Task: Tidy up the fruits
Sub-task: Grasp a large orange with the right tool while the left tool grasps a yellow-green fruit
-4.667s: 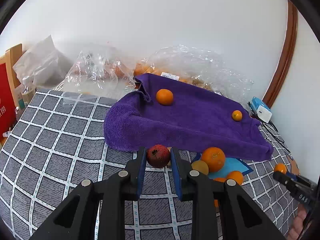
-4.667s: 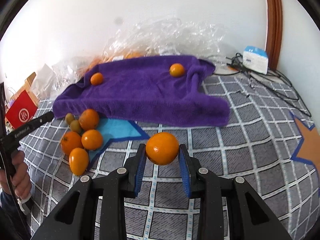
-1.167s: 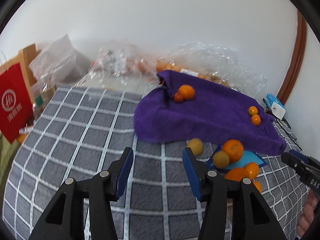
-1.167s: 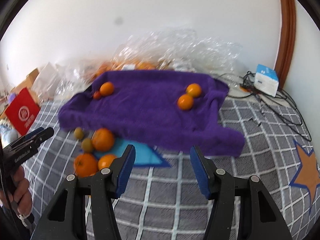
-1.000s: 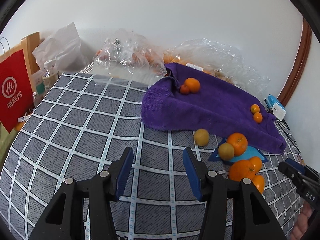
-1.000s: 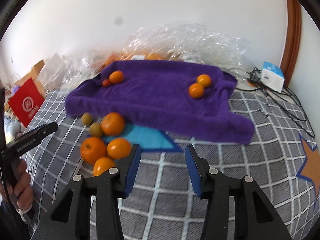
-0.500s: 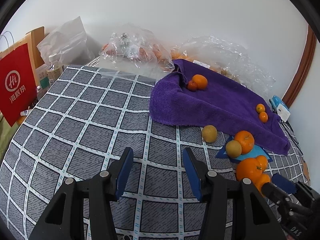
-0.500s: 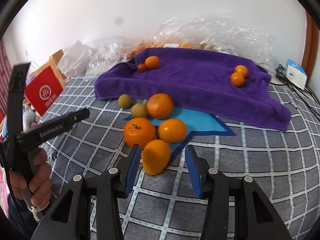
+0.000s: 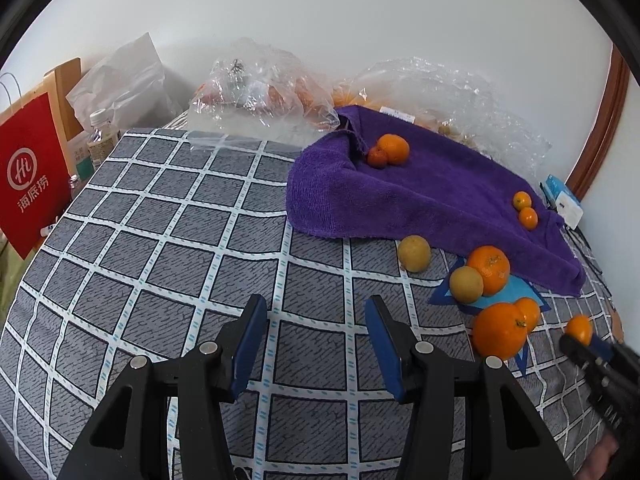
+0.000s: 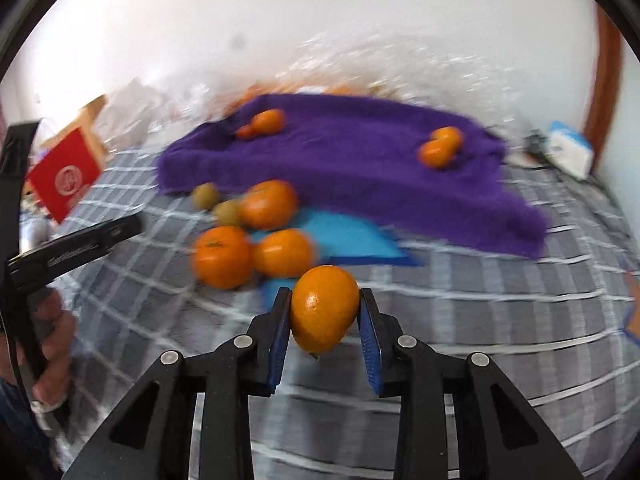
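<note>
In the right wrist view my right gripper [image 10: 324,312] is shut on an orange [image 10: 324,308], both blue pads pressing its sides. Behind it three more oranges [image 10: 222,256] and two yellow-green fruits [image 10: 228,212] lie on the checked bedcover, in front of a purple towel [image 10: 360,168]. The towel carries two small oranges [image 10: 440,146] at its right, and an orange with a small red fruit [image 10: 266,122] at its left. My left gripper [image 9: 314,332] stands open over bare cover, nothing between its fingers. The fruit pile [image 9: 500,330] lies to its right.
A red paper bag [image 9: 30,176], a bottle [image 9: 102,132] and clear plastic bags [image 9: 256,88] line the far and left edges. A blue-white box [image 9: 564,200] with cables sits at the far right. A hand [image 10: 52,328] holds the left gripper at the left edge.
The right gripper's jaws have closed onto the nearest orange, which lay between them half a second ago. The right view is now blurred. The left gripper has hardly moved.
</note>
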Demonstrator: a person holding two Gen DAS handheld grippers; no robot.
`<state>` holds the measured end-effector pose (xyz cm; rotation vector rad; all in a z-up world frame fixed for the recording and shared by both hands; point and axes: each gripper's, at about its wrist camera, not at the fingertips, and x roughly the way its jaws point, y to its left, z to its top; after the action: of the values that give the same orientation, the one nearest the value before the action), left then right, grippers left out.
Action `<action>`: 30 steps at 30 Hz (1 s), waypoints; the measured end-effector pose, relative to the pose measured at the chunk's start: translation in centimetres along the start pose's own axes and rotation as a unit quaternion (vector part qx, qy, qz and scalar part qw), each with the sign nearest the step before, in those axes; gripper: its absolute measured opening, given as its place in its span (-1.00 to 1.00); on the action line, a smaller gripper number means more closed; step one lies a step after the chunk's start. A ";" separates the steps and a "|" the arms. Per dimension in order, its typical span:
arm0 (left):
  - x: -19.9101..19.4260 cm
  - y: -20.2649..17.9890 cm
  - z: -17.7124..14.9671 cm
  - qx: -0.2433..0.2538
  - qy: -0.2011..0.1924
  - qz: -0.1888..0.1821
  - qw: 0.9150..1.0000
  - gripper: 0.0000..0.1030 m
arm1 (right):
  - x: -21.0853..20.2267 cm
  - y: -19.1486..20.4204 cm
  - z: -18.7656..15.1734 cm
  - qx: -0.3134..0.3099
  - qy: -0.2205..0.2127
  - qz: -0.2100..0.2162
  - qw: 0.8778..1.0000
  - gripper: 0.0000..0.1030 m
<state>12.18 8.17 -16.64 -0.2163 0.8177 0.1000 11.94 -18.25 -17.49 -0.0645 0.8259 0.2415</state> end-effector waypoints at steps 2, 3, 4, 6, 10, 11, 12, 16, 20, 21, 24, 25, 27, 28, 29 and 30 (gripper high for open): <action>0.1 -0.2 0.0 0.004 0.005 -0.001 1.000 -0.05 | 0.2 -1.6 0.1 0.004 0.004 -0.015 1.000 -0.37; 0.2 -0.2 -0.1 0.005 0.006 -0.001 1.000 -0.05 | 0.6 -2.6 0.2 0.009 0.007 -0.028 1.000 -0.37; 0.2 -0.3 -0.1 0.007 0.008 0.001 1.000 -0.05 | 0.8 -3.1 0.1 0.011 0.009 -0.034 0.999 -0.37; 0.3 -0.4 -0.1 0.008 0.012 0.003 1.000 -0.05 | 1.5 -4.4 -0.3 0.018 0.019 -0.040 0.999 -0.37; 0.6 -0.5 -0.1 0.012 0.020 0.009 1.000 -0.05 | 1.8 -5.6 -0.5 0.042 0.024 -0.027 0.998 -0.37; 0.6 -0.5 0.0 0.013 0.021 0.009 1.000 -0.05 | 1.8 -5.7 -0.5 0.044 0.021 -0.024 0.999 -0.37; 0.6 -0.6 -0.1 0.014 0.021 0.009 1.000 -0.04 | 2.0 -5.7 -0.6 0.045 0.025 -0.023 0.998 -0.37; 0.8 -0.7 0.0 0.022 0.024 0.002 0.999 0.11 | 2.0 -5.7 -0.6 0.049 0.020 -0.022 0.998 -0.37; 0.8 -0.4 0.1 0.013 0.024 -0.008 1.000 0.11 | 1.8 -6.1 -0.9 0.061 0.018 -0.013 0.998 -0.37; 0.7 -0.2 0.1 0.009 0.024 -0.013 1.000 0.11 | 1.8 -6.2 -0.9 0.064 0.018 -0.012 0.998 -0.37; 0.8 -0.3 0.5 0.008 0.037 -0.010 0.999 0.07 | 1.9 -6.2 -0.9 0.063 0.018 -0.012 0.998 -0.37; 0.8 -0.5 0.8 0.008 0.044 -0.012 0.999 0.02 | 1.9 -6.2 -0.9 0.062 0.019 -0.013 0.998 -0.37; 0.9 -1.3 1.6 0.004 0.050 -0.041 0.998 0.00 | 1.9 -6.1 -0.9 0.061 0.019 -0.015 0.998 -0.37; 1.1 -1.7 1.9 0.007 0.050 -0.045 0.998 0.00 | 1.8 -6.1 -0.9 0.061 0.019 -0.015 0.998 -0.37; 1.4 -2.7 2.4 0.023 0.049 -0.043 0.998 0.00 | 1.8 -6.2 -0.9 0.062 0.018 -0.014 0.998 -0.37; 1.7 -3.4 2.6 0.036 0.046 -0.037 0.998 -0.03 | 1.8 -6.2 -0.9 0.063 0.018 -0.014 0.998 -0.37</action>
<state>15.81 5.43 -15.65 -0.1846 0.9020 -0.0089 13.91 -24.06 -19.66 0.0388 0.8741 0.1622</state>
